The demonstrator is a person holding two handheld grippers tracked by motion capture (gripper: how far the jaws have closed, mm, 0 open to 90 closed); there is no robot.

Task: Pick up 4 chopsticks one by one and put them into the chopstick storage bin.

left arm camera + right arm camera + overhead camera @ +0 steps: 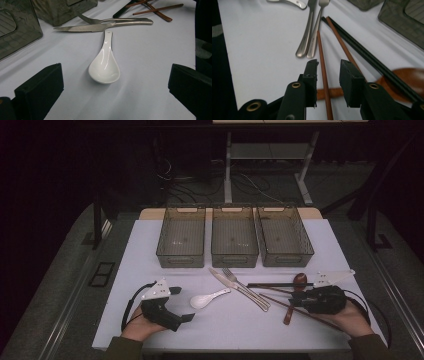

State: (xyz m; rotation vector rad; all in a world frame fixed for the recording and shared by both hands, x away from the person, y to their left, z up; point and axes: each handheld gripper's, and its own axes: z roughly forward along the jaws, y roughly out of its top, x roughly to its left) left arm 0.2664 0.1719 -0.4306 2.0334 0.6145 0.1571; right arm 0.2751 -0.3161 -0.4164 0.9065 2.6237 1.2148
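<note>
Left gripper (pixel 172 307): I hold it low over the bench (pixel 150 250), jaws spread wide, nothing between them. In the left gripper view the white spoon (pixel 105 66) lies ahead, centred in the gap but clear of both jaws.

White spoon: near the left gripper, bowl toward me, handle running away toward the knife (pixel 220 279) and fork (pixel 245 287). Looks ceramic by the gloss, so I judge it stiff, slick and chippable. Best taken across the narrow handle, not the rounded bowl.

Knife and fork: side by side mid-bench, slanting from the middle bin toward the right gripper. Untouched.

Bins (pixel 234 242): three grey ones in a row at the far edge.

Brown chopstick (pixel 323 75): my work on the right. It lies flat on the bench, passing between the right jaws; long axis runs from near my right hand up and left toward the fork handle. A second brown one and a black pair (pixel 277 284) lie just beside it, fanning out.

Handling: thin, light, stiff and smooth. I expect it to roll or pivot if pinched off-centre. Take it mid-length, jaws square across the shaft.

Right gripper (pixel 327 65): jaws part-open and straddling the chopstick, pads not pressing it as far as I can see.

Brown spoon (pixel 299 281): under the chopsticks, beside the right gripper.
</note>
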